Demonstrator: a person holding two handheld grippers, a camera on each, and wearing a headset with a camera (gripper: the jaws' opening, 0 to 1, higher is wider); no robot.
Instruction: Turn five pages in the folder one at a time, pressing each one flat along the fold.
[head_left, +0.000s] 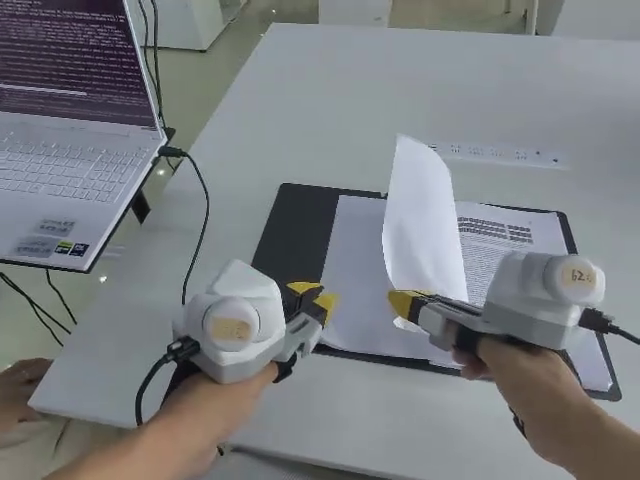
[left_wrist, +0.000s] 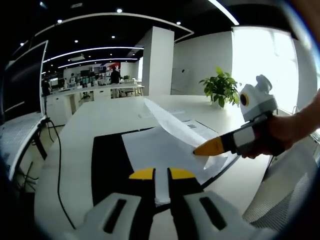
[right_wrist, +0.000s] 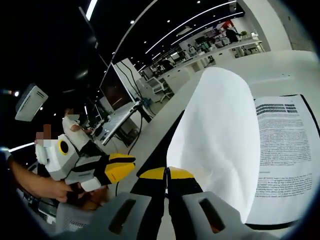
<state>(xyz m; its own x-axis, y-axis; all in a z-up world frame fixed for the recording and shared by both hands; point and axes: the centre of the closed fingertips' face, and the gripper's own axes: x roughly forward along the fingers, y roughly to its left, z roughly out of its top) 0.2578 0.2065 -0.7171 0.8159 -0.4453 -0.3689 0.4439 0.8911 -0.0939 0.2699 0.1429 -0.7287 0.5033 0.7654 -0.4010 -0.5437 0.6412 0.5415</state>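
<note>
Right gripper (head_left: 406, 301), just right of centre, is pinching the page (head_left: 420, 215) upright mid-turn over the folder (head_left: 295, 230), while the left gripper (head_left: 315, 297), lower left, waits nearly closed and empty, probably to press the fold.

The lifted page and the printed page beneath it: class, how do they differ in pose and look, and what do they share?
The lifted page stands curved, pinched at its lower edge by the right gripper; the printed page lies flat. The lifted page shows a blank side; the printed page shows text. Both are white sheets in the black folder.
</note>
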